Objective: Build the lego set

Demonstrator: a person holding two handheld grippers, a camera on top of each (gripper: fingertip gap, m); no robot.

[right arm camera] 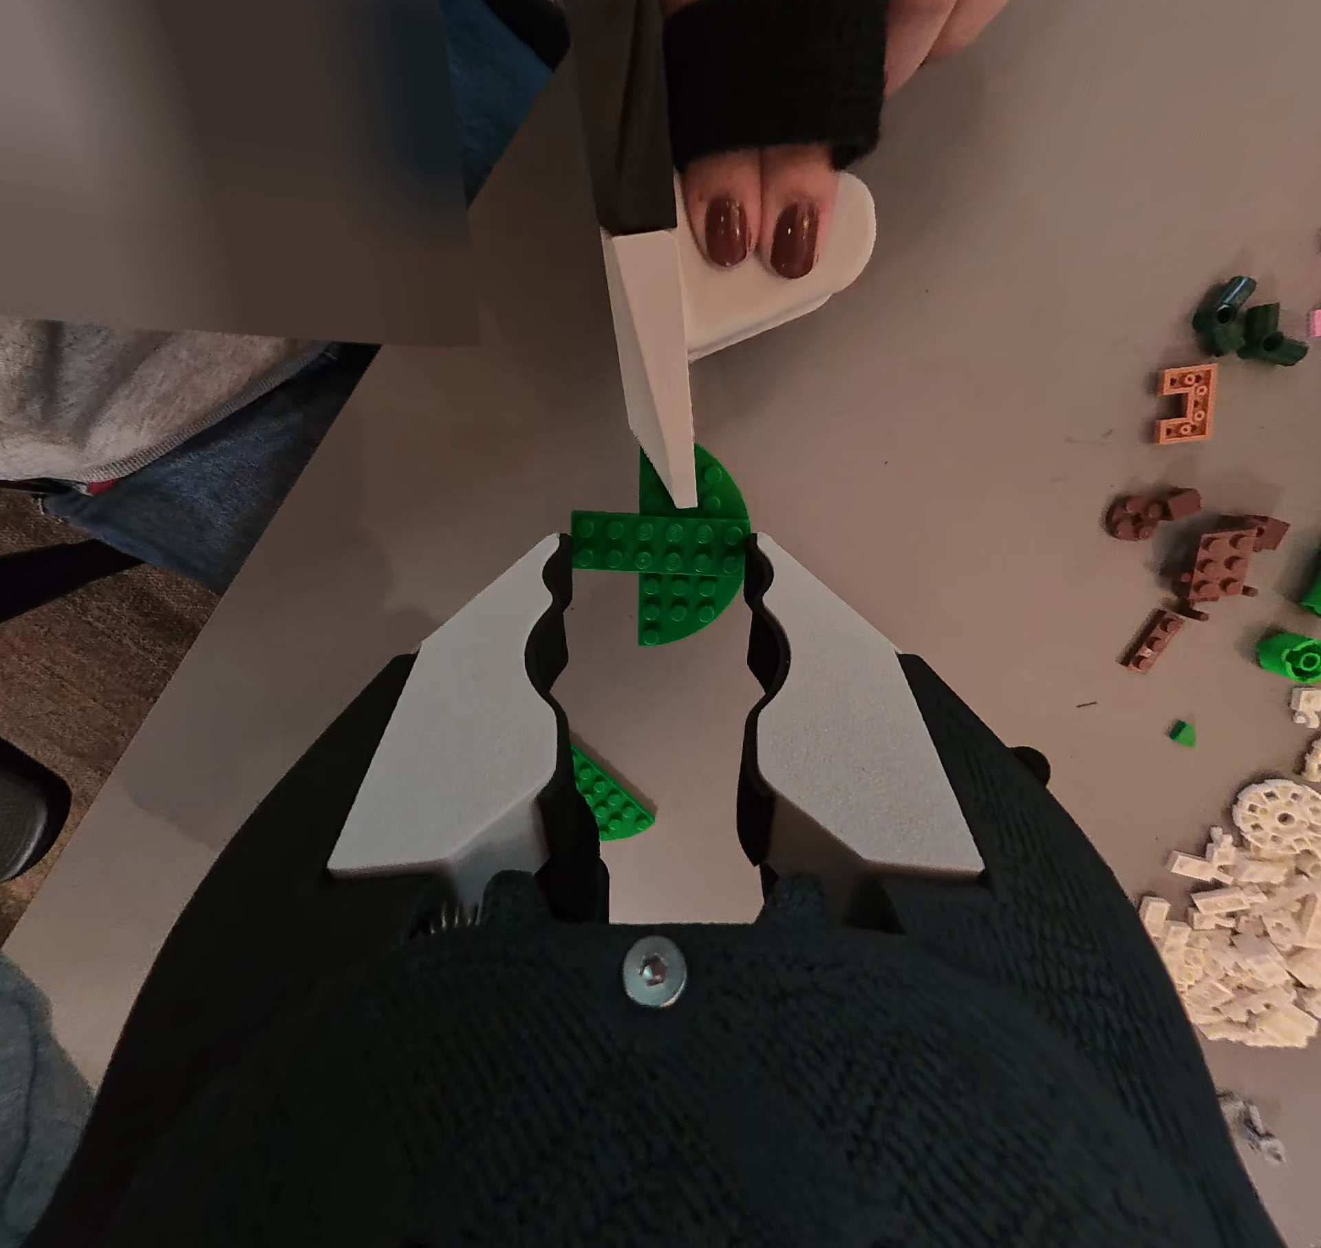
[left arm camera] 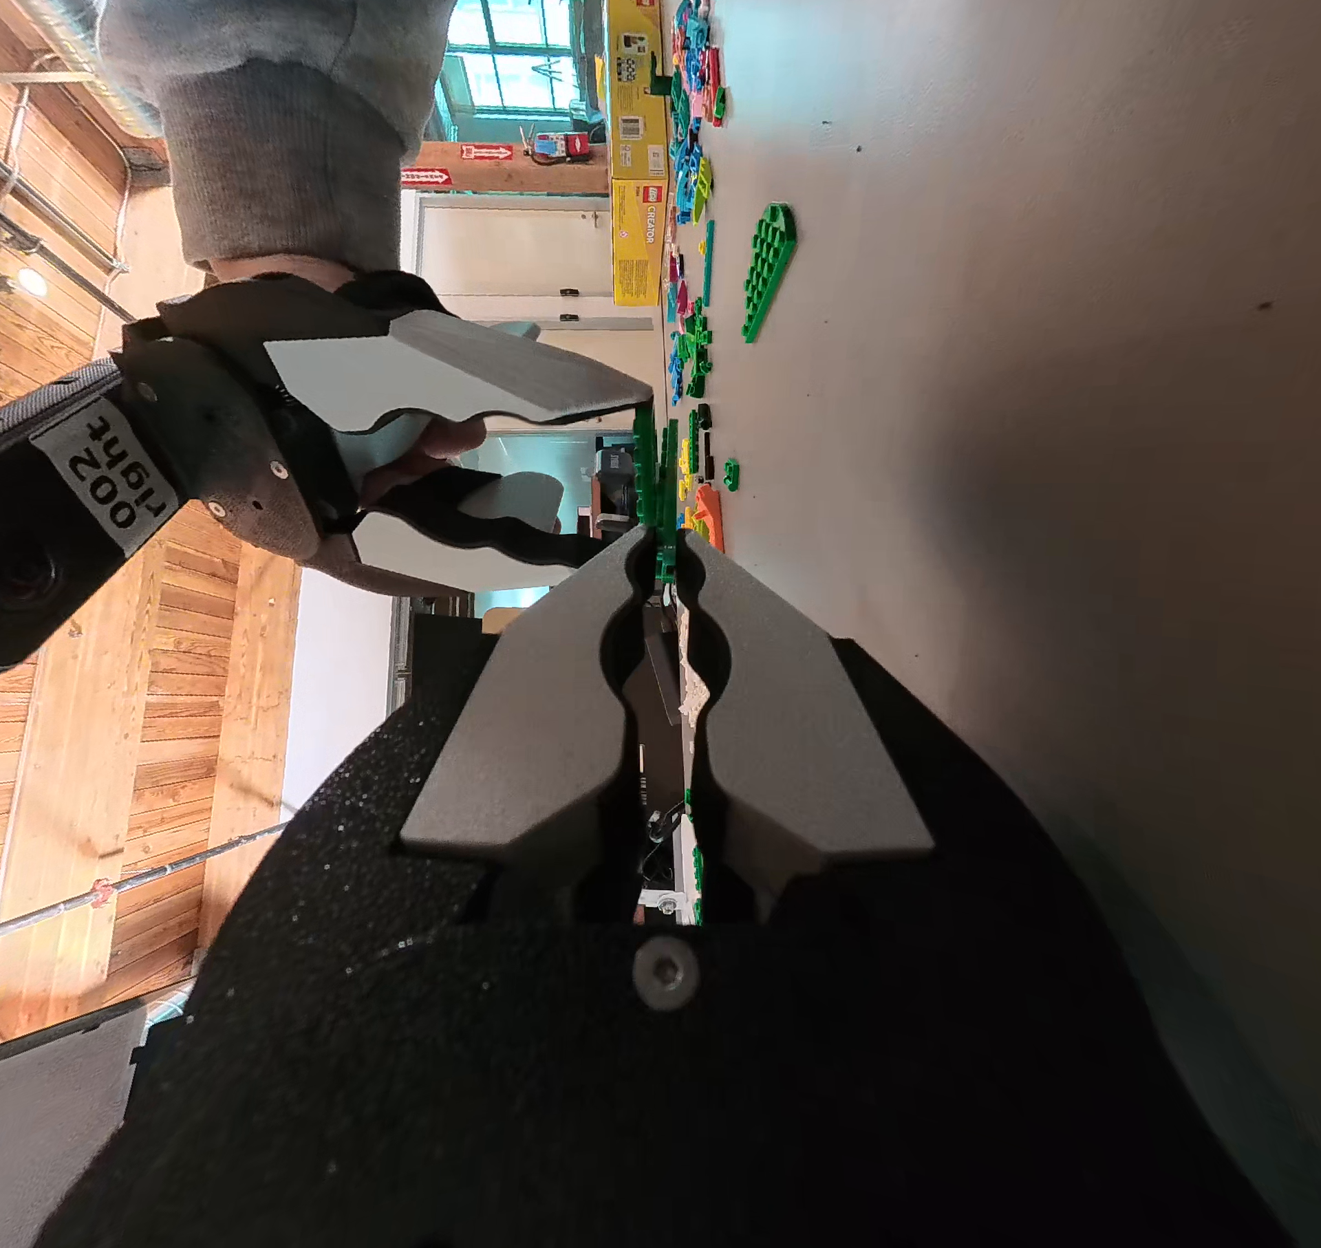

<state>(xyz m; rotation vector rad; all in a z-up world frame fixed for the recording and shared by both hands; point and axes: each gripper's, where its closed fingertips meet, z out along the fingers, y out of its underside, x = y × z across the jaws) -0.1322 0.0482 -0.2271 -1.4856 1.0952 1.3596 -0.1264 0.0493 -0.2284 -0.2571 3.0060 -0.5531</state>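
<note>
Green plate assembly (right arm camera: 672, 563) mid-frame on grey table (right arm camera: 929, 427) | right gripper (right arm camera: 657, 549) half-open, pads clamped on its strip ends | left gripper (left arm camera: 666, 547) pinched shut on its edge | loose bricks — brown (right arm camera: 1215, 556), white (right arm camera: 1258, 928) — at right

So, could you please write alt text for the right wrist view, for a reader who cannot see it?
The right tool grips the ends of a green strip plate stacked on a green half-round plate above a grey table. The left tool comes down from above onto the half-round's far part. Brown bricks and white pieces lie to the right.
</note>
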